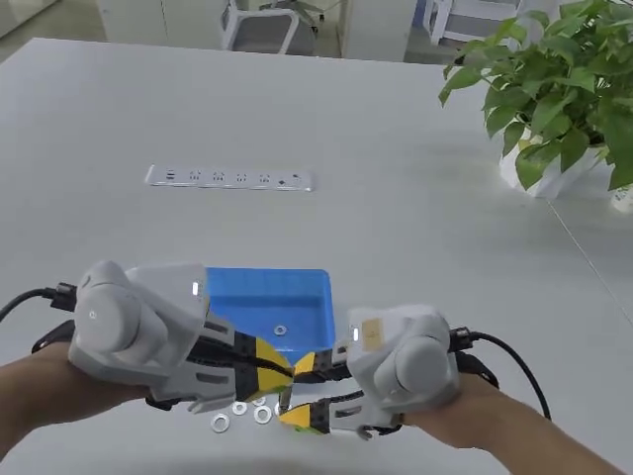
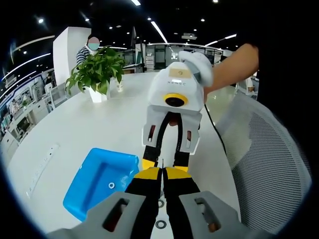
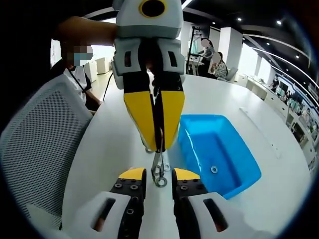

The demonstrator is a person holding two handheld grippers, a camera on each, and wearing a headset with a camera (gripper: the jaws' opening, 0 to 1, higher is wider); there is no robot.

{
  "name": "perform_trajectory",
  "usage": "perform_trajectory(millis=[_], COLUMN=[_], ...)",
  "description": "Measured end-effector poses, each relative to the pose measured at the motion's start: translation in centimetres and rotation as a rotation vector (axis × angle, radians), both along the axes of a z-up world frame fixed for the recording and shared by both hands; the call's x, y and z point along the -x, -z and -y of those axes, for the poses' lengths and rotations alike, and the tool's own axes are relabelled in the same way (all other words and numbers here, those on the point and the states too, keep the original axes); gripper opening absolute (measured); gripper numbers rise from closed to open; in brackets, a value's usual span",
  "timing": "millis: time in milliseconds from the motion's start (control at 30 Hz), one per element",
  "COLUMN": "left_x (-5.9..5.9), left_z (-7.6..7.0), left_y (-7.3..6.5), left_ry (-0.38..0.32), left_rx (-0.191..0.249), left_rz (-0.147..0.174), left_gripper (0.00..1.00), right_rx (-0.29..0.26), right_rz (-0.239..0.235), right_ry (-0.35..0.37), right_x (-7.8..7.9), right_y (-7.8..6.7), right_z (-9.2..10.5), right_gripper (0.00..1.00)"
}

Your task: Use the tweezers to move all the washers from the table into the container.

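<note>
My left gripper (image 1: 282, 368) is shut on thin metal tweezers (image 3: 158, 162), whose tips point down at a washer (image 3: 160, 182) on the white table. My right gripper (image 1: 302, 391) faces it head-on and is open, one yellow-tipped jaw on each side of the tweezers. In the right gripper view, the left gripper (image 3: 159, 134) comes down from the top. Loose washers (image 1: 240, 407) lie just below the jaws, in front of the blue tray (image 1: 257, 297). One washer (image 1: 281, 331) lies inside the tray.
A white power strip (image 1: 229, 179) lies beyond the tray. A potted plant (image 1: 559, 99) stands at the far right of the table. A mesh chair back (image 2: 269, 164) is beside the table edge. People stand in the background.
</note>
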State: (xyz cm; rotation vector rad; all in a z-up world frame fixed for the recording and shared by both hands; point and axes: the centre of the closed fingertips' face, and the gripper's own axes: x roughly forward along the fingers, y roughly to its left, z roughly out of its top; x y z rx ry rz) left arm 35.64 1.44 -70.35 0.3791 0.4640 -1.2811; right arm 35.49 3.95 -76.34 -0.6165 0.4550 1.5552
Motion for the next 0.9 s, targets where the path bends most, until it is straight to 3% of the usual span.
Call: perform_trajectory(millis=[233, 633, 900], left_x=[0.07, 0.05, 0.18], left_z=[0.0, -0.03, 0.1], left_y=[0.04, 0.02, 0.0], left_ry=[0.003, 0.008, 0.013], left_rx=[-0.002, -0.004, -0.006], left_rz=[-0.001, -0.003, -0.003], left_gripper=[0.05, 0.05, 0.05], right_rx=[0.046, 0.077, 0.067], right_rz=[0.015, 0.051, 0.026], right_ry=[-0.038, -0.039, -0.008], right_x=[0.28, 0.28, 0.23], right_y=[0.69, 0.92, 0.98], right_z=[-0.06, -0.1, 0.0], right_gripper=[0.11, 0.09, 0.07])
